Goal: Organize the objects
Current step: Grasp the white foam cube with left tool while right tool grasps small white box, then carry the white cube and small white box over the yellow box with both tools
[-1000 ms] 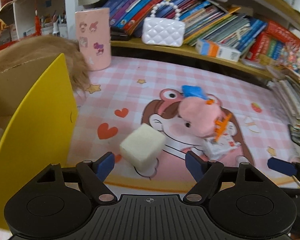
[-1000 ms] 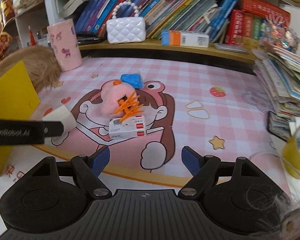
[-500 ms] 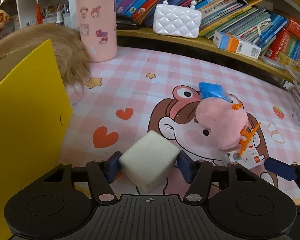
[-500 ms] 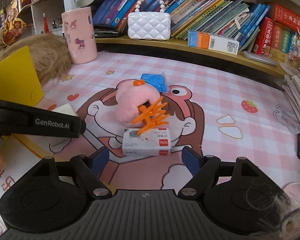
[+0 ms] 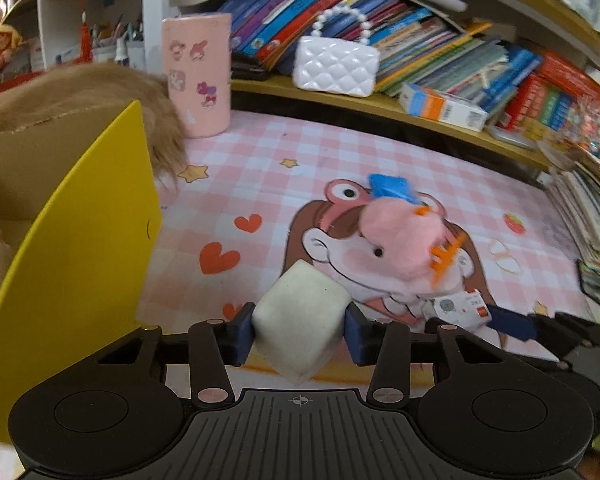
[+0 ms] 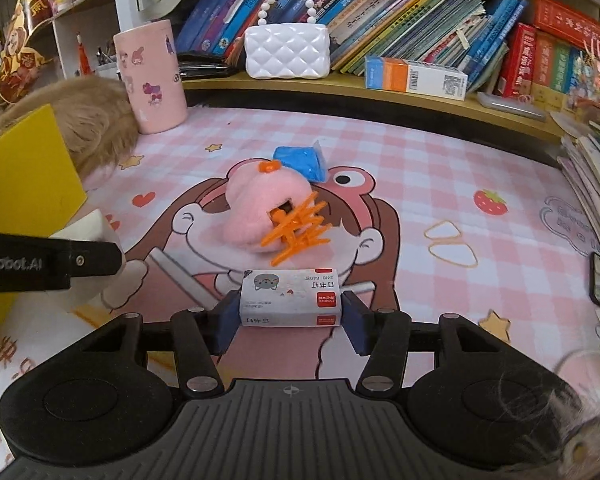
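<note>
My left gripper (image 5: 299, 330) is shut on a white foam cube (image 5: 300, 324), held a little above the pink checked mat (image 5: 340, 160). My right gripper (image 6: 288, 320) is closed around a small white staple box (image 6: 290, 298) that lies on the mat; the pads touch both its ends. Just beyond the box lie a pink plush toy (image 6: 260, 208), an orange hair claw (image 6: 296, 228) and a blue packet (image 6: 300, 160). The left gripper shows in the right wrist view (image 6: 48, 266) at the left edge.
A yellow cardboard box (image 5: 72, 248) stands at the left, with brown fur (image 5: 100, 96) behind it. A pink cup (image 5: 198, 76), a white handbag (image 5: 336, 66) and a shelf of books (image 6: 420, 20) line the back. Stacked books (image 6: 592, 184) sit at the right.
My left gripper closed on the foam cube and raised it slightly. My right gripper moved forward to the staple box and closed around it.
</note>
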Demonstrator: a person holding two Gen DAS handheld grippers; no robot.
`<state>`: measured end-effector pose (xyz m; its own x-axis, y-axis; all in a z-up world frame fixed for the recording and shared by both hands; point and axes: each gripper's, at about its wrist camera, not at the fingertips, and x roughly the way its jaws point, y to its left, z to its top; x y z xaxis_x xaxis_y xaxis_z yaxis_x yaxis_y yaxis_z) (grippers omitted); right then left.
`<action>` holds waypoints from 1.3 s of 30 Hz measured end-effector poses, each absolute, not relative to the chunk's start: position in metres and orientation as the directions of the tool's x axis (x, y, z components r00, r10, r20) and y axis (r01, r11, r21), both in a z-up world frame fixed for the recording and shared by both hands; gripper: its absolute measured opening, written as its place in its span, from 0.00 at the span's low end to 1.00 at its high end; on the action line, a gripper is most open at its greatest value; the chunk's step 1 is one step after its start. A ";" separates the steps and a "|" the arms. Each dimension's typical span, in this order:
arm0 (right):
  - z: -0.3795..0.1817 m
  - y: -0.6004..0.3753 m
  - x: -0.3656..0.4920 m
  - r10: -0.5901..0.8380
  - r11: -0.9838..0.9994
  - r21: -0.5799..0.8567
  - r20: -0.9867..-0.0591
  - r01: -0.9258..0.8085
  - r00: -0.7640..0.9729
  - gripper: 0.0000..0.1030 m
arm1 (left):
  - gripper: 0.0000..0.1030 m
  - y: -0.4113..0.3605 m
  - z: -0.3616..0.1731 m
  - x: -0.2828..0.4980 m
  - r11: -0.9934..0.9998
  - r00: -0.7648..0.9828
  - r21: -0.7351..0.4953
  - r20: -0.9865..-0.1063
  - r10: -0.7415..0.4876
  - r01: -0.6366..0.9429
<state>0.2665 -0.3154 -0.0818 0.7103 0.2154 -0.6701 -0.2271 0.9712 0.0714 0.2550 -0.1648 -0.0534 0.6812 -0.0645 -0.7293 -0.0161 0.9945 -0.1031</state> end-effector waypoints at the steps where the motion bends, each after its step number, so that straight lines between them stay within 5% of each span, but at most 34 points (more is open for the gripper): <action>1: -0.081 -0.316 0.262 0.216 0.971 0.073 -0.671 -0.227 0.709 0.49 | 0.42 -0.166 -0.052 0.250 0.995 0.682 -0.104 -0.728 -0.072 -0.006; 39: -0.031 -0.232 0.073 0.148 0.989 0.094 -0.701 -0.116 0.698 0.49 | 0.40 -0.055 -0.015 0.078 0.952 0.668 -0.258 -0.682 -0.298 0.162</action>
